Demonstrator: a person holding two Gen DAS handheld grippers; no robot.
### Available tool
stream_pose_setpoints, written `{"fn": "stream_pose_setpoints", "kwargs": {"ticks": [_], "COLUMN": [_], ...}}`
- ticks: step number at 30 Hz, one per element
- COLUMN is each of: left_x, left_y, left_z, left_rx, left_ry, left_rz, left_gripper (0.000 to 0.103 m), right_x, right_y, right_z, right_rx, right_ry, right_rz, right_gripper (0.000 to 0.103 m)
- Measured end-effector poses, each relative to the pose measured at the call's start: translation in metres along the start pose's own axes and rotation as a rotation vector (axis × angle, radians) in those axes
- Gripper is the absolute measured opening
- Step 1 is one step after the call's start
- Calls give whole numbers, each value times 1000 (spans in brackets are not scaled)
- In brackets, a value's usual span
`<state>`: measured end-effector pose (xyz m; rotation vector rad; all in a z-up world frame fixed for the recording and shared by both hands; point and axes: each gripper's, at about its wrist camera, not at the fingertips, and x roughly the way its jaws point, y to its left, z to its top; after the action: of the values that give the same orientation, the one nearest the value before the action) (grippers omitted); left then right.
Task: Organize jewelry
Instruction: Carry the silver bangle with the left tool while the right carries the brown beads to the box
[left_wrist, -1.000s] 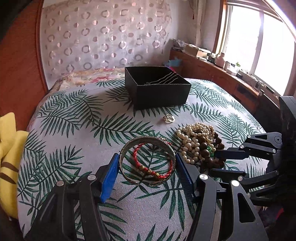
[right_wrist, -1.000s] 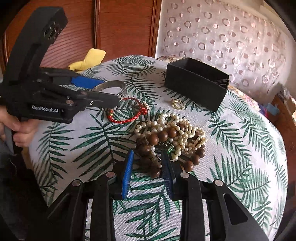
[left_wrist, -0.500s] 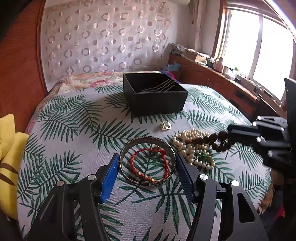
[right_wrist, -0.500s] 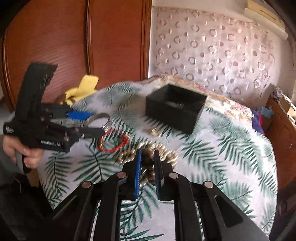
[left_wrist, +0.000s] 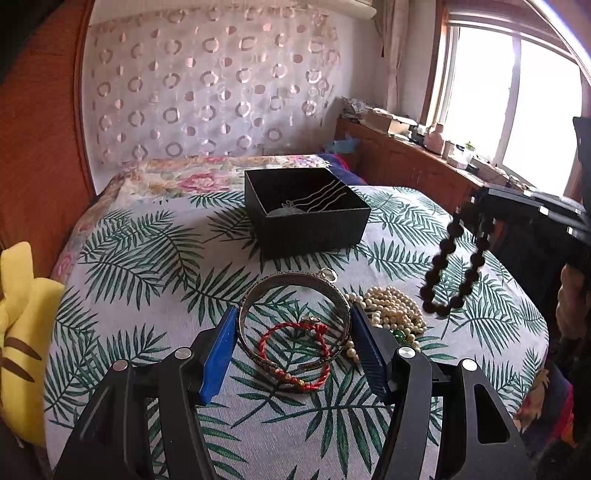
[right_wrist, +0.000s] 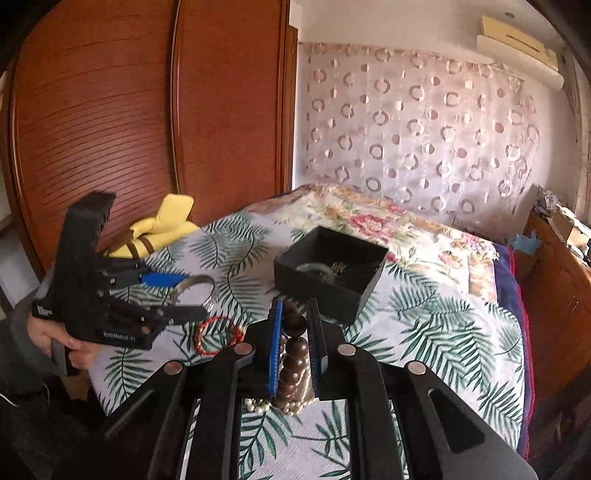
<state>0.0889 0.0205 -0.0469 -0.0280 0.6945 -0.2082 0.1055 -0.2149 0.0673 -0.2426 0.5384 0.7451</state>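
Round wooden beads (left_wrist: 452, 266) dangle from right tongs (right_wrist: 295, 345).

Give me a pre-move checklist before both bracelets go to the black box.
1. Right tongs shut on the dark wooden bead bracelet: ok.
2. Bead bracelet hanging clear of the bedspread: ok.
3. Left tongs gripping the silver bangle: ok, bangle lifted.
4. Red cord bracelet free of the bangle: cannot tell.
5. Black box open: ok.
6. Pearl necklace not snagged: cannot tell.
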Motion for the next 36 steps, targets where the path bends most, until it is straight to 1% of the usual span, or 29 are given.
{"fn": "stream_pose_setpoints", "kwargs": {"ticks": [7, 17, 24, 30, 36], "left_x": [0, 8, 20, 31, 41], "left_y": [-3, -6, -7, -5, -3], "left_z": [10, 39, 58, 71, 82], "left_rx": [12, 34, 47, 48, 49], "left_ry": [-16, -53, -62, -69, -62], "left_rz": [-1, 3, 17, 23, 24], "left_gripper": [58, 58, 58, 58, 58], "right_x": [-3, 22, 44, 67, 98], "right_y": [-10, -33, -46, -49, -51], "right_z": [16, 36, 61, 81, 84], "right_rx": [-24, -42, -57, -75, -67], "right_ry": [-20, -5, -3, 2, 44], "right_rz": [-41, -77, -92, -100, -101], "right_gripper": [15, 15, 15, 15, 15]}}
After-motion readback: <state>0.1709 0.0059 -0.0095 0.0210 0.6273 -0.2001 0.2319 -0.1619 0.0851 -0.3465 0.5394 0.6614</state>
